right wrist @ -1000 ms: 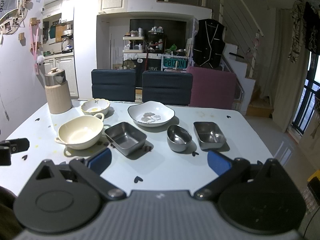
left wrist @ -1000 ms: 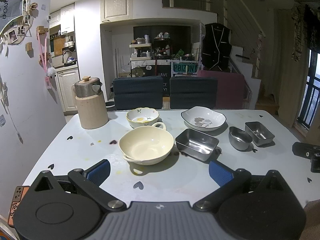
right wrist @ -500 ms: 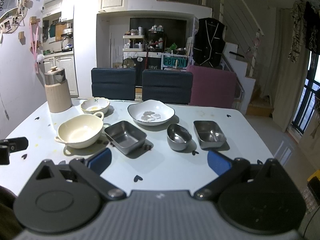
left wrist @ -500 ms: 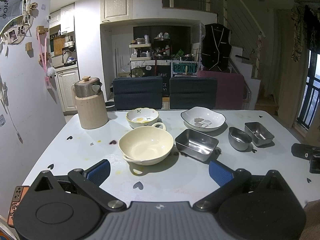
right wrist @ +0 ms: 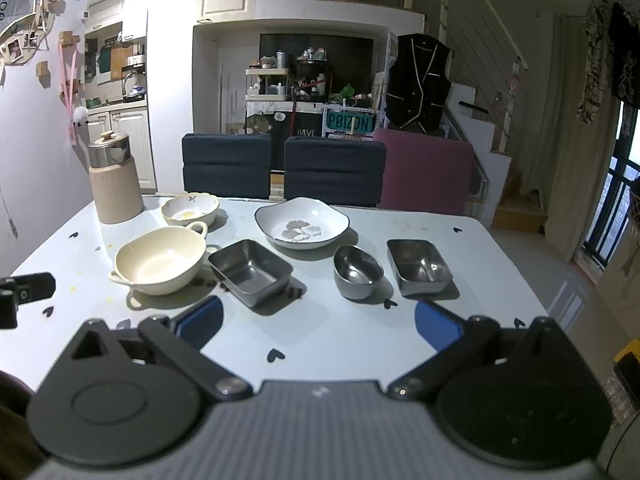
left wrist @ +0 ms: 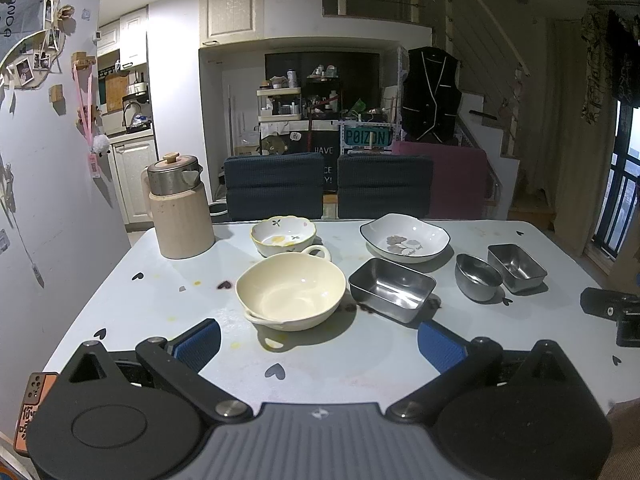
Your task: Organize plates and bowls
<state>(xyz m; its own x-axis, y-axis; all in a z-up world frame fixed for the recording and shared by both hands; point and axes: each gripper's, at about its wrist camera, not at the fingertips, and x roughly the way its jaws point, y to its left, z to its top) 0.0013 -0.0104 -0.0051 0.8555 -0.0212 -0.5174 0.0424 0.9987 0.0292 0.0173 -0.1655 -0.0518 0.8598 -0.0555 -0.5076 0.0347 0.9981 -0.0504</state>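
Observation:
On the pale table [left wrist: 360, 364] stand a cream two-handled bowl [left wrist: 291, 289] [right wrist: 159, 260], a small flowered bowl [left wrist: 283, 235] [right wrist: 190, 208] behind it, a white leaf-print plate [left wrist: 405, 237] [right wrist: 301, 222], a large steel rectangular dish [left wrist: 391, 289] [right wrist: 250, 265], a round steel bowl [left wrist: 477, 277] [right wrist: 357, 271] and a small steel rectangular dish [left wrist: 516, 267] [right wrist: 419, 266]. My left gripper [left wrist: 319, 344] hovers open in front of the cream bowl. Near the steel dishes my right gripper [right wrist: 318, 322] is open too, holding nothing.
A beige kettle with a steel lid [left wrist: 180, 208] [right wrist: 114, 178] stands at the table's back left. Two dark blue chairs [left wrist: 274, 184] and a maroon one [left wrist: 456, 184] line the far edge. An orange phone-like object [left wrist: 34, 404] sits at the near left corner.
Both grippers have eased slightly forward toward the dishes. Nothing on the table has moved.

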